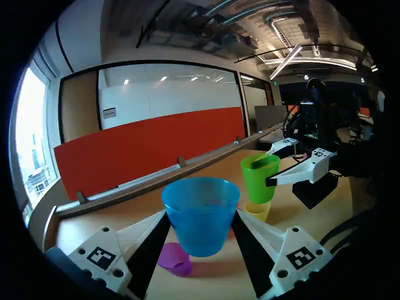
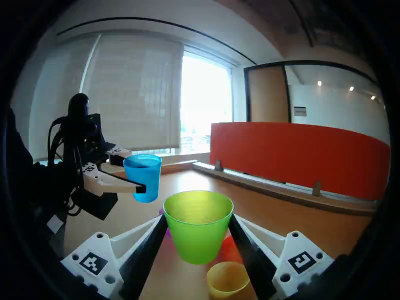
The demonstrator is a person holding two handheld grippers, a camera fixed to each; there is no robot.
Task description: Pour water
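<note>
Office room: bright window [image 1: 30, 130] at far left, long orange-red partition [image 1: 150, 145] behind a pale wooden table [image 1: 125, 210].

Left gripper view, left to right:
- Purple cup [image 1: 175, 259], one, upright on the table, low between the left gripper's [image 1: 201, 225] fingers and partly behind the blue cup.
- Blue cup [image 1: 200, 205], one, translucent plastic, tapered, upright. It sits between both fingers of the left gripper, pinched at its sides, and looks lifted off the tabletop. Water level cannot be made out.
- Orange object [image 1: 231, 232], a sliver beside the blue cup's base.
- Yellow cup [image 1: 258, 210], one, small, on the table just below the green cup.
- Green cup [image 1: 260, 177], one, bright lime, upright, gripped on both sides by the right gripper [image 1: 263, 170], which reaches in from the right.

Right gripper view, left to right:
- Left gripper [image 2: 131, 172] at left, closed around the blue cup [image 2: 143, 177].
- Green cup [image 2: 198, 225] at centre, rim toward the camera, inside looks bare, clamped between the right gripper's [image 2: 198, 235] two fingers.
- Orange object [image 2: 230, 250], rounded and cup-like, behind the green cup; yellow cup [image 2: 227, 280] below it.

Count: two grippers, each holding one cup; three small items on the table.
</note>
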